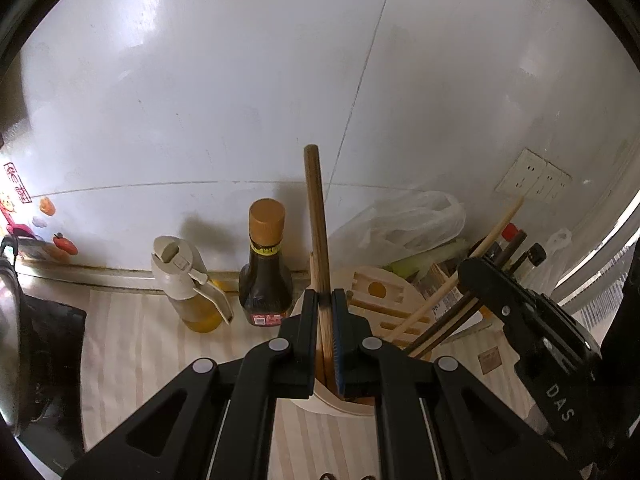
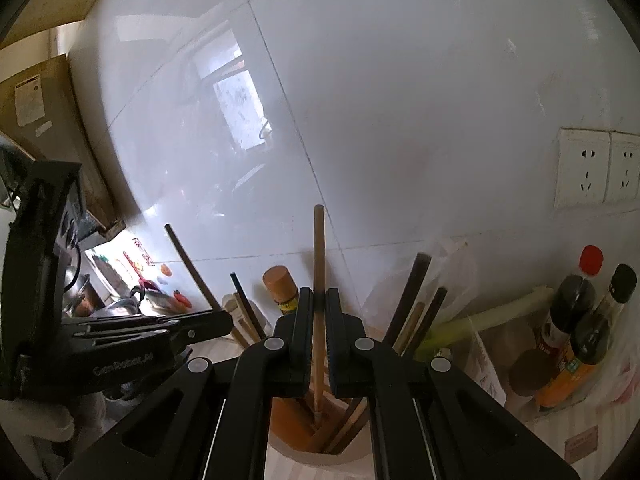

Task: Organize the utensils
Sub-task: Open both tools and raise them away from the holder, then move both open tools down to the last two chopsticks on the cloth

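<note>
Wooden stick (image 1: 317, 216) clamped upright in left gripper (image 1: 325, 304), over holder (image 1: 340, 402); right gripper (image 2: 319, 304) pinches chopstick (image 2: 319, 264), tip inside holder.

daylight fills both views, soft and fairly bright. the glossy wall (image 1: 224, 92) carries pale glare patches, and in the right wrist view a clear window reflection (image 2: 236, 108) sits on it. the bottle (image 1: 265, 264) and the stick (image 1: 318, 236) throw soft shadows up and to the left on the wall. strong fisheye bending curves the tile lines, and black vignette rings the corners. the near tool (image 1: 325, 300) parts are dark and slightly soft. the far right edge is washed out.
</note>
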`<state>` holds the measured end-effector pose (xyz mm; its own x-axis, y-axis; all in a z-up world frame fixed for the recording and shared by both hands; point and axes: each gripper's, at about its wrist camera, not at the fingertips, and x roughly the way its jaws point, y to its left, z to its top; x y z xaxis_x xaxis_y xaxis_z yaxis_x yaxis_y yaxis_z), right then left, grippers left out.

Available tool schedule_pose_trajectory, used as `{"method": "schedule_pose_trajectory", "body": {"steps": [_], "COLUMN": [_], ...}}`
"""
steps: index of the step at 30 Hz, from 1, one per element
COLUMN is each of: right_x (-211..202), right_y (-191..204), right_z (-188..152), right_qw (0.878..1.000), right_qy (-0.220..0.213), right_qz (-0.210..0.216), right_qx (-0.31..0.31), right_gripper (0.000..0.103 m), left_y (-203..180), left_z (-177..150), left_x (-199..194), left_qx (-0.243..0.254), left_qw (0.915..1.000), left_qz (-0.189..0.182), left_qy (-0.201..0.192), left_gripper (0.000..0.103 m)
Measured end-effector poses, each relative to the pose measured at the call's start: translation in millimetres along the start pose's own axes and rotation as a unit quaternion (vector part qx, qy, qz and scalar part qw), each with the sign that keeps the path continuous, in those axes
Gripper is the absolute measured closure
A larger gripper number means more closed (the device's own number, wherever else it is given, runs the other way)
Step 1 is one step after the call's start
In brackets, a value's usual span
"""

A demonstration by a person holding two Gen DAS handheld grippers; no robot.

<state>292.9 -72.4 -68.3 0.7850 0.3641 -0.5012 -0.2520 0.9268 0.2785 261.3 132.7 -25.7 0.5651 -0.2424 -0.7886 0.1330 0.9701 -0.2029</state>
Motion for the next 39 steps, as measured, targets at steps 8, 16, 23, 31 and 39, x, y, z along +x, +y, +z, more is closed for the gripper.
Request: {"method": "schedule_pose_trajectory", "body": {"steps": [8, 16, 23, 31, 39], "right_x": [1.9, -38.2, -52.0, -76.7, -60.9], "right_y": [3.1, 11.3, 17.0, 13.1, -42.5], "right_z": [-4.2, 2.3, -5.5, -18.5, -103.6], "right_qw": [0.998, 0.999, 0.989, 0.986, 0.962], "right_qy": [0.05, 0.047, 0.079, 0.087, 0.216], "right_qz": [0.039, -0.005, -0.122, -0.138, -0.156], "right_qx": [0.006, -0.005, -0.032, -0.012, 0.051], "right_gripper": [0.092, 0.026, 0.0, 0.0, 0.0], "left_y": [1.0, 15.0, 21.4, 13.3, 7.0], "left_z": [2.3, -5.9, -39.7, -67.2, -129.8], "left_x": [-17.1, -68.3, -75.4, -77.5, -32.2], "left_qx": [-0.018, -0.042, -0.035, -0.029, -0.025], "left_qw": [0.9997, 0.9959, 0.987, 0.9854, 0.9828], "left_qz": [-0.017, 0.049, 0.143, 0.159, 0.181], "left_qy": [-0.005, -0.063, -0.065, -0.053, 0.027], "left_gripper": [0.094, 0.011, 0.0, 0.0, 0.0]}}
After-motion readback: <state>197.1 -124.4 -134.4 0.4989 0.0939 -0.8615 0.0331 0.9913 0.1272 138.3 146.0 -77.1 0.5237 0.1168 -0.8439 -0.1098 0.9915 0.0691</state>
